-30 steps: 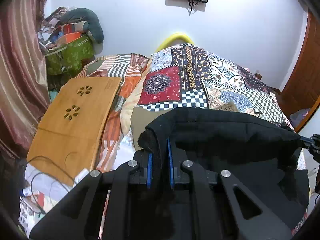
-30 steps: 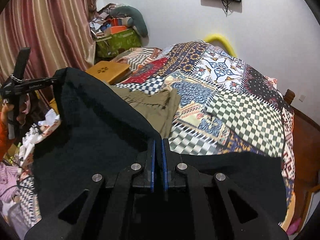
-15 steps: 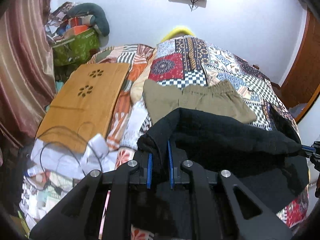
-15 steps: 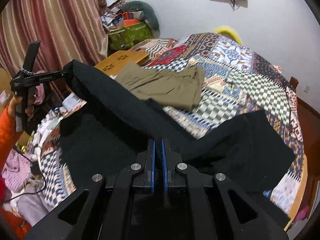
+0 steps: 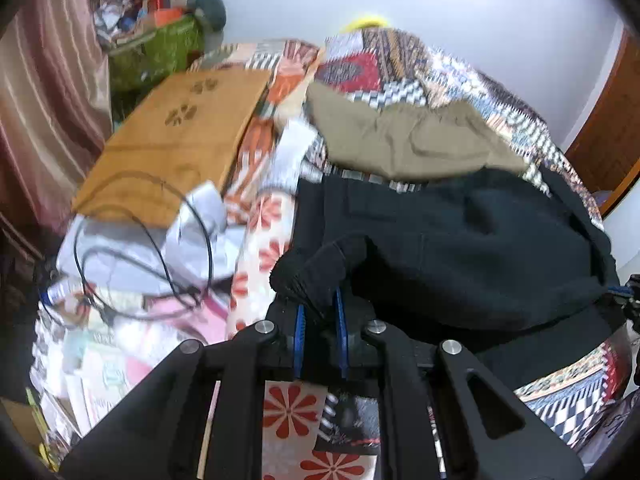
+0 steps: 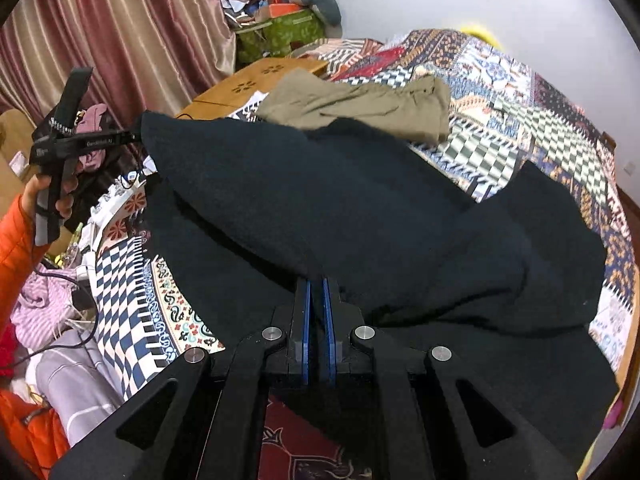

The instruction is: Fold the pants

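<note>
While both claws, left (image 5: 319,312) and right (image 6: 316,300), pinch one edge of the black pants (image 6: 360,208) just above the bed (image 6: 540,120), near the khaki shorts (image 6: 360,100), your fold is only begun; laying flat and later folds remain.

surface: bed with patchwork quilt (image 6: 532,128) | on quilt: olive shorts (image 6: 360,100), black pants (image 6: 360,208) partly draped below them | left side: wooden lap tray (image 5: 176,136), black cable (image 5: 160,240) on papers
</note>
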`<move>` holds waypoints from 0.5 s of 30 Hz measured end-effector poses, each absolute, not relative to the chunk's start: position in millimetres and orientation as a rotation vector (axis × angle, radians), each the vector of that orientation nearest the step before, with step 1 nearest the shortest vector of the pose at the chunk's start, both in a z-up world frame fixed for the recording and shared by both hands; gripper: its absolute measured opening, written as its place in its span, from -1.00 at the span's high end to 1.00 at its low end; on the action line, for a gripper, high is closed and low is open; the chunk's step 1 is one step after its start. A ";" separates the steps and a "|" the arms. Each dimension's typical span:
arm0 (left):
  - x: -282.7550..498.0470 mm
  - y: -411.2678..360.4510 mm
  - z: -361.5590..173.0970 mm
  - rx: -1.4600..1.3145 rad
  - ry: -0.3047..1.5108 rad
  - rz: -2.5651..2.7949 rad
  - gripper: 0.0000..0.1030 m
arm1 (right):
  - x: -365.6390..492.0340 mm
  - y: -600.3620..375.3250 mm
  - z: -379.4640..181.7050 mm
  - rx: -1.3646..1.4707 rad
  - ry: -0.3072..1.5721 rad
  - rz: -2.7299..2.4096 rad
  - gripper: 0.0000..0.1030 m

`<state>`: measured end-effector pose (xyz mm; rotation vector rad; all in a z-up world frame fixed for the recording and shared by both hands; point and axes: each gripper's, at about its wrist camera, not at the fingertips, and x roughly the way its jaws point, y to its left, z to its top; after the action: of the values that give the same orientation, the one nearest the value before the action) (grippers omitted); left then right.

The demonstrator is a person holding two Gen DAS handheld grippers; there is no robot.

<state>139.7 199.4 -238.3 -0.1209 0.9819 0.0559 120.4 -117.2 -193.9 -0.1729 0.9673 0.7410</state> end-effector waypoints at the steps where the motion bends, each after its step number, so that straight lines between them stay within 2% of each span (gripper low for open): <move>1: 137.6 199.7 -244.7 -0.127 0.994 0.057 0.75 | 120.4 -116.8 -195.5 -0.168 0.972 0.740 0.89; 8: 128.6 198.4 -279.3 -0.143 1.056 0.087 0.65 | 118.2 -114.4 -203.3 -0.154 0.997 0.741 0.88; 15: 123.6 197.8 -274.4 -0.135 1.064 0.112 0.62 | 119.7 -115.3 -203.9 -0.141 1.003 0.739 0.88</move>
<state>123.6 197.8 -274.4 -0.1347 1.0642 0.1121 119.7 -115.3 -203.9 -0.1409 1.0029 0.7393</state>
